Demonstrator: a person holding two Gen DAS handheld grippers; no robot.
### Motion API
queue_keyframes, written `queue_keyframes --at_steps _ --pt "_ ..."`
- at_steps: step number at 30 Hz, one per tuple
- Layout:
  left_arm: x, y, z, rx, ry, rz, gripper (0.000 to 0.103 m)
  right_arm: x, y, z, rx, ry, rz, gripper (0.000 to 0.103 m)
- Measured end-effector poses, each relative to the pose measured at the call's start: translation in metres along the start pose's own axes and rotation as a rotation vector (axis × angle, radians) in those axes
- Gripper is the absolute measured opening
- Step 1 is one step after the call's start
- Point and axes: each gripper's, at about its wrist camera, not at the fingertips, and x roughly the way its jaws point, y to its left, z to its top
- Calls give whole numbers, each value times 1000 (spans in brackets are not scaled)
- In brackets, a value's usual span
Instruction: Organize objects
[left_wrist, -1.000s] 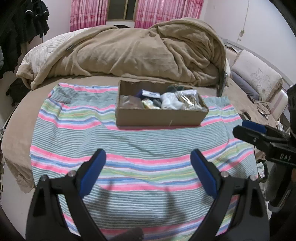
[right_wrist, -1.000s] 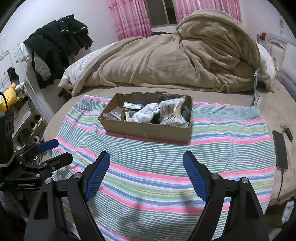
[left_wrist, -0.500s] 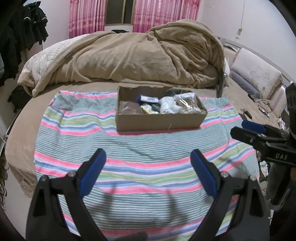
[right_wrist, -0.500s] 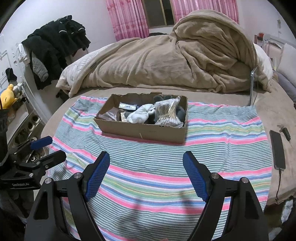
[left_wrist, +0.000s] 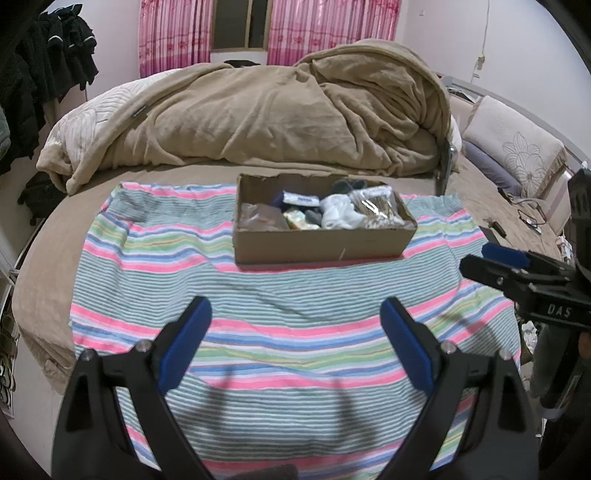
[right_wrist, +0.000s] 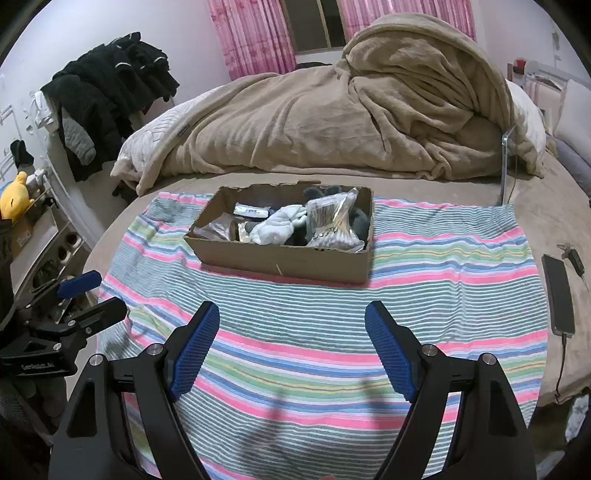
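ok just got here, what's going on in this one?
Nothing is being handled. A person holds both tongs open and empty over a striped cloth on the bed: left tongs, right tongs. Ahead sits an open cardboard box holding white socks, a clear crinkly packet and other small items. No sorting has begun.

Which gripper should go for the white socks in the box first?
Probably right: the white socks sit more squarely ahead of the right gripper. Left gripper sees them off to its right. Both open and empty.
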Motion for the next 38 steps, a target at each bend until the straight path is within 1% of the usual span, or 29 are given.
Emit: queue_keyframes --at_steps 24,34,38 --pt "5 -2 0 -10 24 -11 94 2 -1 4 12 -2 9 84" --pt "15 -2 -1 -1 38 -32 94 12 -5 6 13 12 10 84" --pt "26 2 0 -7 52 -26 94 18 -8 6 8 22 8 84"
